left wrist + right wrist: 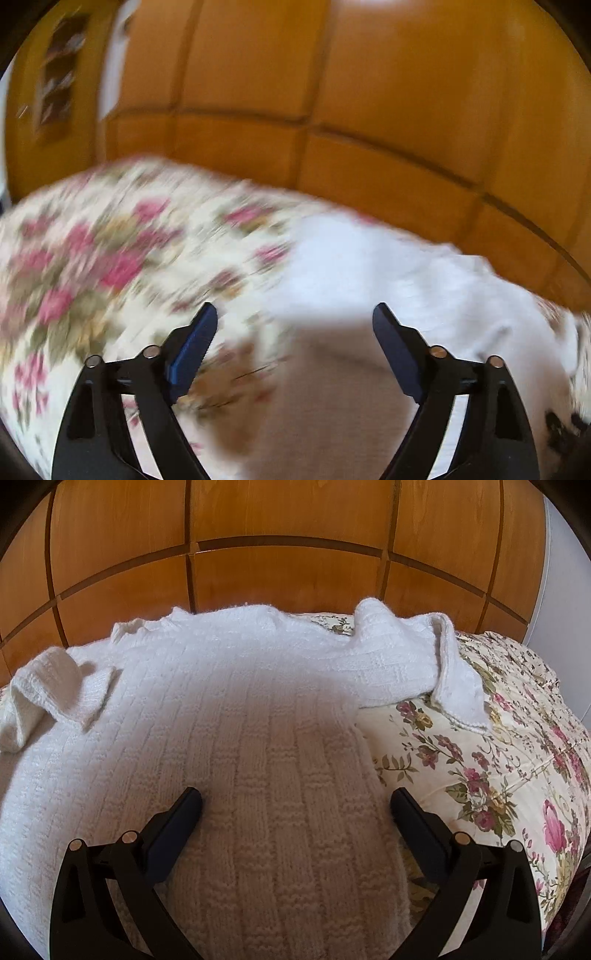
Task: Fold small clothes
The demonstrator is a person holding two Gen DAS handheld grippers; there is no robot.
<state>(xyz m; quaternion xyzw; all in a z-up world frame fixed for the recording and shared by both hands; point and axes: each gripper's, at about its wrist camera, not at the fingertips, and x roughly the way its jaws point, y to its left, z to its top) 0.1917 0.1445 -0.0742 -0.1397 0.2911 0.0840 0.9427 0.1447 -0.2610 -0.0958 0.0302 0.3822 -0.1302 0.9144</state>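
A white knitted sweater (pixel 229 716) lies spread on a floral bedspread (pixel 480 775), its neck toward the wooden panelling. One sleeve (pixel 424 661) is folded across the right shoulder and the other sleeve (pixel 48 686) is bunched at the left. My right gripper (pixel 295 805) hovers open over the sweater's lower right part, and the sweater's right edge runs between its fingers. The left wrist view is blurred. There my left gripper (pixel 295 321) stands open above the sweater (pixel 388 280) at its left edge, nothing between the fingers.
Orange-brown wooden panelling (pixel 288 535) rises right behind the bed. The floral bedspread (pixel 92 258) stretches to the left of the sweater in the left wrist view and to its right in the right wrist view. A pale wall (pixel 565 609) shows at the far right.
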